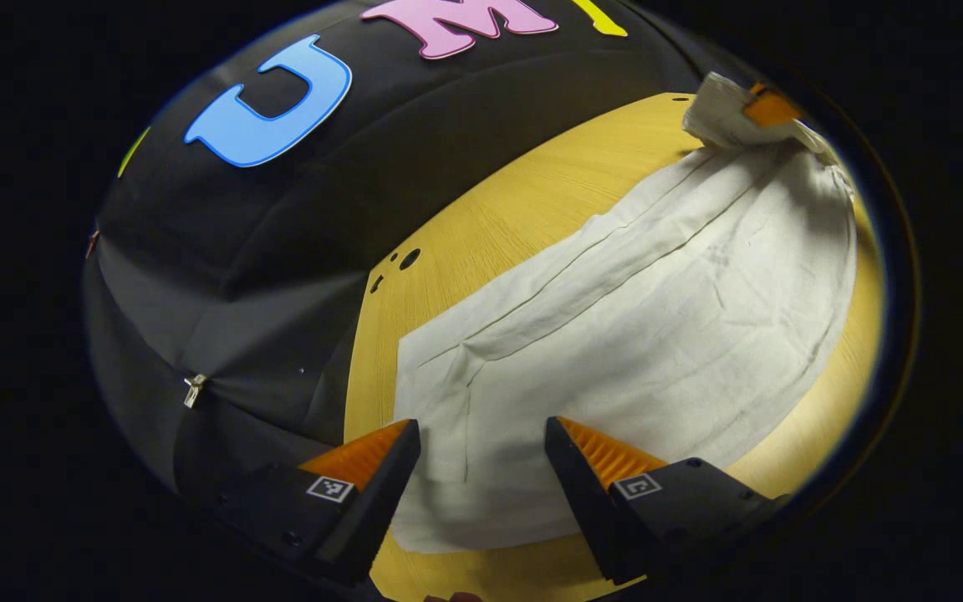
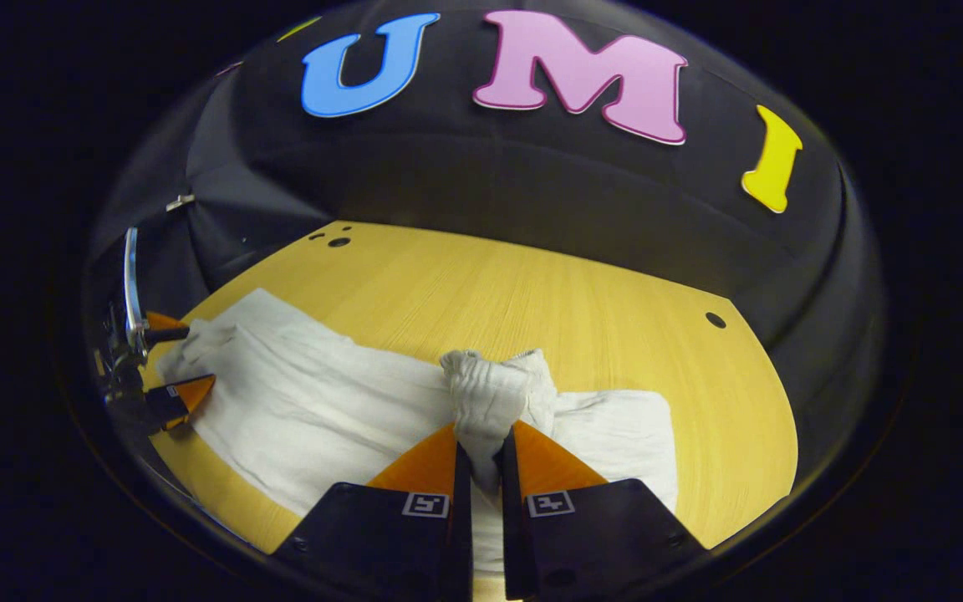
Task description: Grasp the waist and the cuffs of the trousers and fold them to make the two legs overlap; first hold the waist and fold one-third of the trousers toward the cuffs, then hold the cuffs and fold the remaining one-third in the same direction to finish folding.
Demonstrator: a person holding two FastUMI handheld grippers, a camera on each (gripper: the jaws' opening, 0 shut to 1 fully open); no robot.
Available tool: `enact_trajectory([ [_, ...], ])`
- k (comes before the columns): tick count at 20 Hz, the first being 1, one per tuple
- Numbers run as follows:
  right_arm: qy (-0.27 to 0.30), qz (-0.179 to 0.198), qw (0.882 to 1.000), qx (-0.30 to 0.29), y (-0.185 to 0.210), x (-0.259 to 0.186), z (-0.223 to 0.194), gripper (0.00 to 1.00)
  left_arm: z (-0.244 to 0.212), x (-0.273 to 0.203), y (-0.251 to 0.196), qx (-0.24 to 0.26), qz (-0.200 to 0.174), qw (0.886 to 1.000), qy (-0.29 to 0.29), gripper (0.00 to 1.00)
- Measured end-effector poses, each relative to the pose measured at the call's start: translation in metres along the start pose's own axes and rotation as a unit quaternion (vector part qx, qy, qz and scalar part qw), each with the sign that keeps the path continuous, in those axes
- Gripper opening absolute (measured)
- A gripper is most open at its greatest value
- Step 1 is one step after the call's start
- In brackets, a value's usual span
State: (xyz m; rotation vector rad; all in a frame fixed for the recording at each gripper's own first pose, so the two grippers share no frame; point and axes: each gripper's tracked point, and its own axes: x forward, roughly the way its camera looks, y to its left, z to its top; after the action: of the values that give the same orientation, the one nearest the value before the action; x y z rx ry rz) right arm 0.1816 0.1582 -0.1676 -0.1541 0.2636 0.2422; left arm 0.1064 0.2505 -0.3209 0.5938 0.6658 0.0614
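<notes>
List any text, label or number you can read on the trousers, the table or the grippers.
trousers: none; plain pale cloth, no label or print to be seen.
table: none; bare wood grain with a few holes.
left gripper: a square coded marker behind each finger, a pattern, not text.
right gripper: the same kind of marker, no words or numbers.

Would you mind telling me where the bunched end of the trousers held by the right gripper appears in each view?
Left gripper view: top right, the bunched end lifted off the table, far across the trousers.
Right gripper view: bottom centre, bunched end pinched in the right gripper.
Shared landmark: the holes at the table's corner.
</notes>
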Motion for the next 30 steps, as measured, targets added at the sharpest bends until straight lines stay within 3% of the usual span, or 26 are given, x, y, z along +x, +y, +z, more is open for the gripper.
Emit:
enact_trajectory([
  [3, 0.044, 0.031, 0.998, -0.012, 0.013, 0.004, -0.024, 0.19, 0.011, -0.006, 0.006, -0.003, 0.012, 1.000, -0.009, 0.96],
  [5, 0.054, 0.055, 0.997, 0.015, 0.021, 0.004, -0.028, 0.26, 0.021, -0.014, 0.006, -0.017, 0.012, 1.000, -0.015, 0.97],
  [6, 0.056, 0.085, 0.993, 0.052, 0.038, 0.000, -0.028, 0.29, 0.022, -0.021, 0.005, -0.032, 0.009, 0.999, -0.013, 0.97],
  [7, 0.064, 0.108, 0.989, 0.079, 0.049, -0.003, -0.029, 0.42, 0.019, -0.027, 0.005, -0.048, 0.008, 0.999, -0.008, 0.97],
  [8, 0.072, 0.127, 0.984, 0.100, 0.058, -0.005, -0.030, 0.71, 0.017, -0.032, 0.004, -0.067, 0.007, 0.998, 0.001, 0.97],
  [9, 0.084, 0.139, 0.981, 0.110, 0.061, -0.006, -0.033, 0.77, 0.010, -0.039, 0.004, -0.096, 0.006, 0.995, 0.011, 0.96],
  [11, 0.109, 0.160, 0.972, 0.135, 0.066, -0.007, -0.045, 0.72, 0.001, -0.054, 0.000, -0.149, -0.001, 0.988, 0.030, 0.97],
  [12, 0.125, 0.167, 0.966, 0.150, 0.067, -0.007, -0.053, 0.84, -0.007, -0.060, -0.003, -0.172, -0.004, 0.984, 0.040, 0.97],
  [13, 0.132, 0.169, 0.963, 0.164, 0.066, -0.008, -0.055, 0.89, -0.013, -0.067, -0.007, -0.197, -0.008, 0.979, 0.051, 0.97],
  [16, 0.133, 0.172, 0.958, 0.188, 0.067, -0.006, -0.053, 0.89, -0.032, -0.086, -0.020, -0.268, -0.013, 0.960, 0.080, 0.98],
  [19, 0.130, 0.173, 0.961, 0.170, 0.067, -0.004, -0.056, 0.88, -0.046, -0.099, -0.038, -0.383, -0.022, 0.917, 0.111, 0.98],
  [20, 0.129, 0.174, 0.962, 0.166, 0.067, -0.004, -0.057, 0.88, -0.045, -0.100, -0.044, -0.425, -0.030, 0.897, 0.117, 0.98],
  [24, 0.127, 0.181, 0.964, 0.149, 0.067, -0.006, -0.061, 0.89, -0.047, -0.089, -0.046, -0.594, -0.045, 0.793, 0.129, 0.96],
  [25, 0.128, 0.183, 0.964, 0.145, 0.066, -0.007, -0.062, 0.88, -0.049, -0.085, -0.042, -0.609, -0.043, 0.781, 0.131, 0.92],
  [26, 0.127, 0.185, 0.964, 0.141, 0.066, -0.007, -0.063, 0.88, -0.050, -0.080, -0.039, -0.617, -0.038, 0.775, 0.128, 0.96],
  [30, 0.123, 0.188, 0.967, 0.123, 0.067, -0.009, -0.067, 0.88, -0.037, -0.055, -0.020, -0.634, -0.027, 0.763, 0.127, 0.96],
])
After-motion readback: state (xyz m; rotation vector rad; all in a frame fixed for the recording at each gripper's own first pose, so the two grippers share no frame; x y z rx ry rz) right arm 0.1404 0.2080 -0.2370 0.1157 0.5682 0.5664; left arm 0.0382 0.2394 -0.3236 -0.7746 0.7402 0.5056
